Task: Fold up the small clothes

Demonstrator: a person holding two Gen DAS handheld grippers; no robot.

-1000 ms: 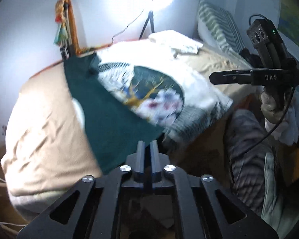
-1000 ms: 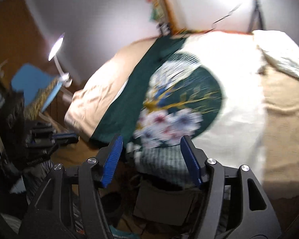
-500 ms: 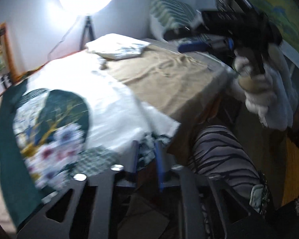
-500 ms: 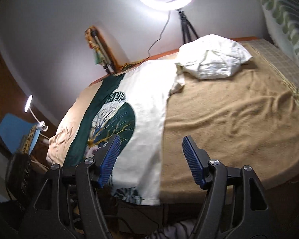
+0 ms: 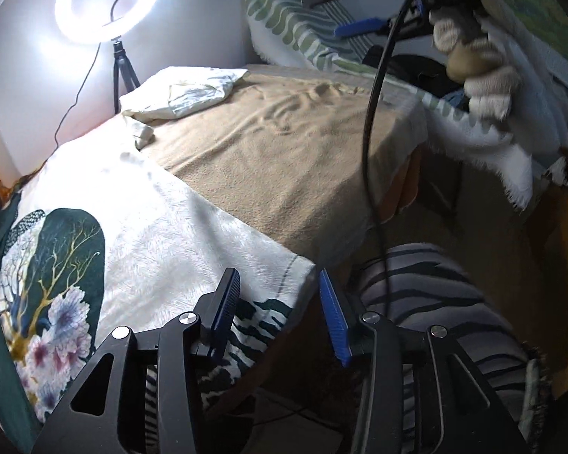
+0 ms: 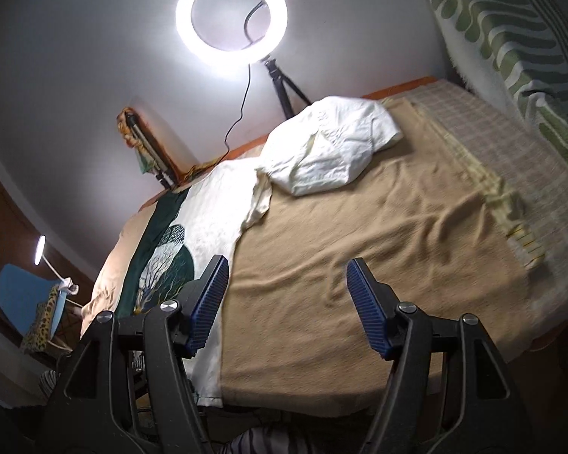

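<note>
A crumpled white garment (image 5: 181, 90) lies at the far side of the bed, by the ring light; it also shows in the right wrist view (image 6: 329, 147). A white cloth with a green floral print (image 5: 106, 242) is spread flat over the bed's left part and hangs over the near edge (image 6: 204, 227). My left gripper (image 5: 280, 302) is open and empty, just above the near hanging corner of the printed cloth. My right gripper (image 6: 287, 295) is open and empty above the tan blanket; in the left wrist view it is held high at the upper right (image 5: 363, 26).
A tan blanket (image 6: 378, 234) covers the bed. A ring light on a tripod (image 6: 231, 19) stands behind the bed. A green-striped cushion (image 6: 511, 26) leans at the right. My striped trouser leg (image 5: 435, 302) is at the bed's near edge. A desk lamp (image 6: 41, 253) stands at the far left.
My left gripper opened and let go of the printed cloth, which now lies spread on the bed. Both grippers swung to the right, and the right one rose.
</note>
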